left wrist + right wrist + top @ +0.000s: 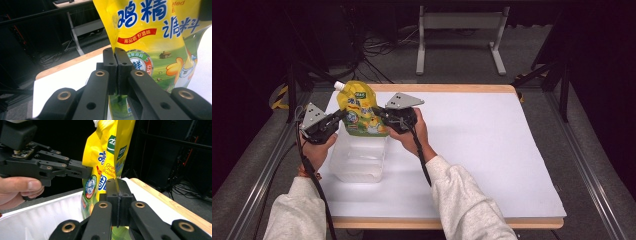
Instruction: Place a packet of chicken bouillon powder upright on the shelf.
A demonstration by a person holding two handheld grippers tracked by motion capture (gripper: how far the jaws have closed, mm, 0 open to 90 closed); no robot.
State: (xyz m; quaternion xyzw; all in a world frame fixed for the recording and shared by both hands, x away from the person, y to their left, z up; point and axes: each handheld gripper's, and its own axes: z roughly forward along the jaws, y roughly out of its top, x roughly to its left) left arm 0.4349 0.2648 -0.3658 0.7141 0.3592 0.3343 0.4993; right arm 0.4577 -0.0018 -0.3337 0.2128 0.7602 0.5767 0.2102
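Observation:
A yellow stand-up pouch (358,106) with a white cap, blue lettering and a cartoon chicken is held upright over a clear plastic tub (358,159). My left gripper (342,115) is shut on the pouch's left edge and my right gripper (377,112) is shut on its right edge. In the left gripper view the black jaws (115,53) pinch the side seam of the pouch (150,30). In the right gripper view the jaws (117,182) clamp the other seam of the pouch (106,152), and the left gripper (86,173) grips it from the far side.
The tub sits at the left of a white sheet (472,145) that covers the wooden table (447,223). Its pale wall (50,216) lies just below the pouch. Behind the table are a metal stand (459,22), cables and a dark floor.

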